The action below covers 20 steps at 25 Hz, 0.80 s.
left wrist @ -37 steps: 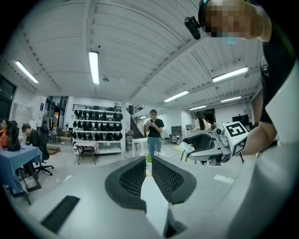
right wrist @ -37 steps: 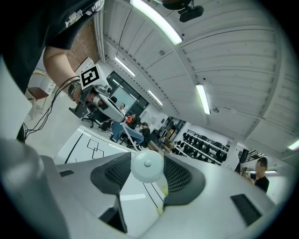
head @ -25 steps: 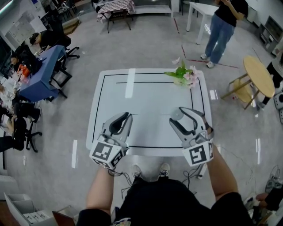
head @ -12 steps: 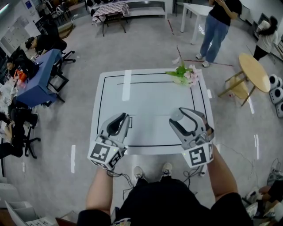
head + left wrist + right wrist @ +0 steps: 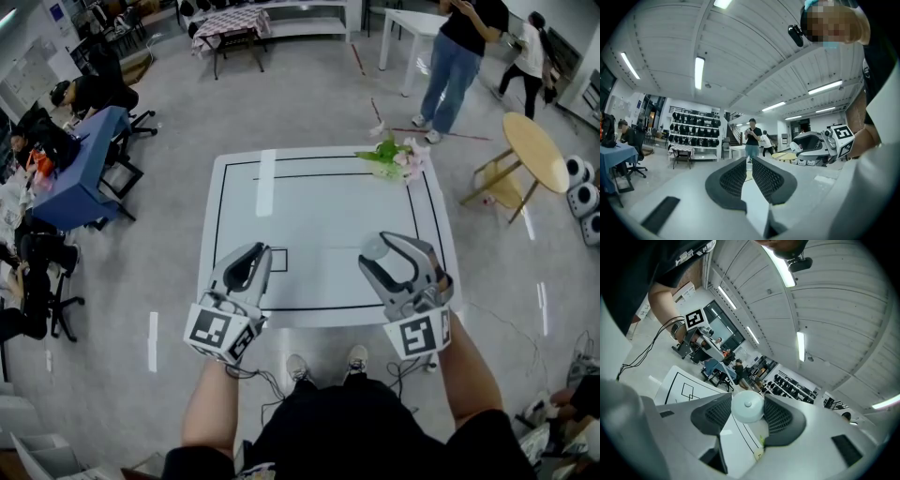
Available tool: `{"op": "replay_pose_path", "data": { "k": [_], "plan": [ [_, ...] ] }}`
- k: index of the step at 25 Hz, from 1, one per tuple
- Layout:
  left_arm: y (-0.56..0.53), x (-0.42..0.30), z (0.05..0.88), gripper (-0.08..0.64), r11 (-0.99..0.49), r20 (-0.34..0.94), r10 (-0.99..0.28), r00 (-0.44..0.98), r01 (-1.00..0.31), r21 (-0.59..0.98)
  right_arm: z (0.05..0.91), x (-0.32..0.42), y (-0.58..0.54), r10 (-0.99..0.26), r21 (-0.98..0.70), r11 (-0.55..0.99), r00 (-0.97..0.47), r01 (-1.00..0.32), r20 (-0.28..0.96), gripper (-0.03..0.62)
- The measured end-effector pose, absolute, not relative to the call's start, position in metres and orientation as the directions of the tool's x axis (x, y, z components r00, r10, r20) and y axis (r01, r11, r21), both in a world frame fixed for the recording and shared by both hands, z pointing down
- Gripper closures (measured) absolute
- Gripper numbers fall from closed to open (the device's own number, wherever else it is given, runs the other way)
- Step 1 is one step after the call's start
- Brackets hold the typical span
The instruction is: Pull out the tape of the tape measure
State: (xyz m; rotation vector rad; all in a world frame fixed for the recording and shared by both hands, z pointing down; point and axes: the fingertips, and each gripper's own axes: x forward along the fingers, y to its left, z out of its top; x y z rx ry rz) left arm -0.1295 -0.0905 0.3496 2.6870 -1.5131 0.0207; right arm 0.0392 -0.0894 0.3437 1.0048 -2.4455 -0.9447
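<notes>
R gripper [image 5: 386,251], 5 o'clock of table [image 5: 328,211]: jaws wide, clamping round tape measure [image 5: 747,406], flat buttoned face toward its cam, no long axis. L gripper [image 5: 749,161], 7 o'clock: nearly closed, empty.

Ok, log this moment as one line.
left gripper: shut, nothing between jaws | right gripper: shut on round white tape measure | tape: none seen drawn out | place: both over white square table

Jaws of the right gripper [image 5: 748,405] hide the sides of the tape measure [image 5: 747,408]; the head view crops a standing person [image 5: 459,54].
</notes>
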Motion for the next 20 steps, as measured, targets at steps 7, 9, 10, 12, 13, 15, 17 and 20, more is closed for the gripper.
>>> {"op": "replay_pose_path", "data": {
  "k": [7, 9, 10, 12, 13, 15, 17, 20],
  "plan": [
    [-0.091, -0.156, 0.357, 0.520, -0.497, 0.060, -0.865, 0.499, -0.867, 0.033, 0.344, 0.035, -0.093, -0.734, 0.675, 0.520, -0.678, -0.524, 0.040, 0.374],
    [-0.090, -0.157, 0.358, 0.520, -0.499, 0.069, -0.864, 0.499, -0.866, 0.015, 0.344, 0.035, -0.094, -0.737, 0.673, 0.518, -0.675, -0.529, 0.036, 0.374],
    [-0.091, -0.158, 0.356, 0.520, -0.499, 0.061, -0.864, 0.499, -0.867, 0.016, 0.343, 0.034, -0.094, -0.736, 0.674, 0.516, -0.676, -0.528, 0.035, 0.374],
    [-0.092, -0.161, 0.356, 0.520, -0.497, 0.062, -0.866, 0.497, -0.868, 0.020, 0.343, 0.031, -0.094, -0.733, 0.679, 0.516, -0.680, -0.522, 0.034, 0.374],
    [-0.092, -0.163, 0.358, 0.520, -0.495, 0.072, -0.866, 0.496, -0.868, 0.022, 0.343, 0.029, -0.094, -0.731, 0.680, 0.517, -0.681, -0.520, 0.035, 0.374],
    [-0.092, -0.167, 0.360, 0.520, -0.490, 0.083, -0.867, 0.491, -0.871, 0.030, 0.344, 0.029, -0.096, -0.732, 0.676, 0.520, -0.680, -0.521, 0.039, 0.374],
    [-0.093, -0.172, 0.361, 0.520, -0.482, 0.079, -0.872, 0.484, -0.875, 0.041, 0.346, 0.031, -0.098, -0.736, 0.666, 0.525, -0.676, -0.530, 0.042, 0.374],
    [-0.094, -0.174, 0.359, 0.520, -0.476, 0.063, -0.876, 0.479, -0.878, 0.049, 0.349, 0.032, -0.100, -0.733, 0.633, 0.548, -0.679, -0.547, 0.049, 0.374]
  ]
}}
